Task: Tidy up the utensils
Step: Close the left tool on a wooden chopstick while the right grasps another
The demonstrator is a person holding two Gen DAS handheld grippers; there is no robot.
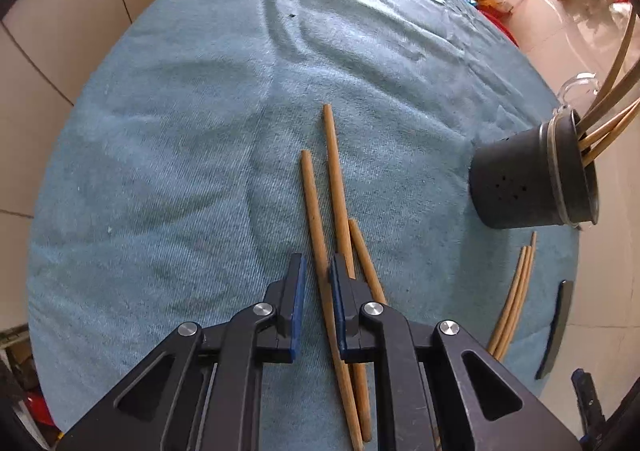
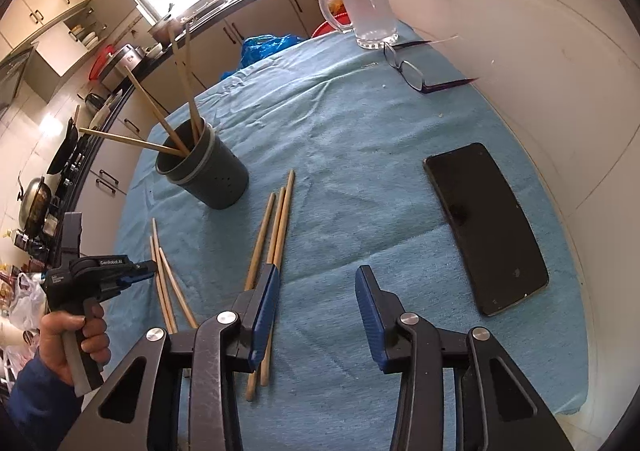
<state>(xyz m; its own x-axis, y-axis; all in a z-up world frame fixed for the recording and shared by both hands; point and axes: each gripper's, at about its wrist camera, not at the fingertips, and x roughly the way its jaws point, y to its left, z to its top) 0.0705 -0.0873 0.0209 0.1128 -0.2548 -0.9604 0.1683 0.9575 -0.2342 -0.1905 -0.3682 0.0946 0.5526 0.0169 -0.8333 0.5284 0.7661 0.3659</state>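
Three chopsticks (image 1: pixel 316 219) lie close together on the blue cloth (image 1: pixel 180 171) under my left gripper (image 1: pixel 317 283), roughly side by side and fanning apart slightly at their far ends. My left gripper points steeply down over them, its blue pads drawn in narrow around one stick of the group; that stick runs between the pads and appears to touch the right one, but whether both pads press it I cannot tell. The other two sticks lie just beside the right jaw, outside it.

Three more chopsticks (image 2: pixel 276 227) lie in a second loose bundle on the cloth, by the left finger of my right gripper (image 2: pixel 316 311). That gripper is released, its jaws standing apart over bare cloth with nothing between them.

One dark holder (image 2: pixel 208 175) stands upright on the cloth beyond both bundles, with several chopsticks leaning out of it at different angles.

One black phone (image 2: pixel 486 227) lies flat to the right of my right gripper, well apart from the sticks.

One pair of glasses (image 2: pixel 416 73) rests near the far edge of the cloth, with a clear glass mug (image 2: pixel 366 7) standing just beyond it.

My left hand (image 2: pixel 76 339), in a blue sleeve, grips the left tool's handle.
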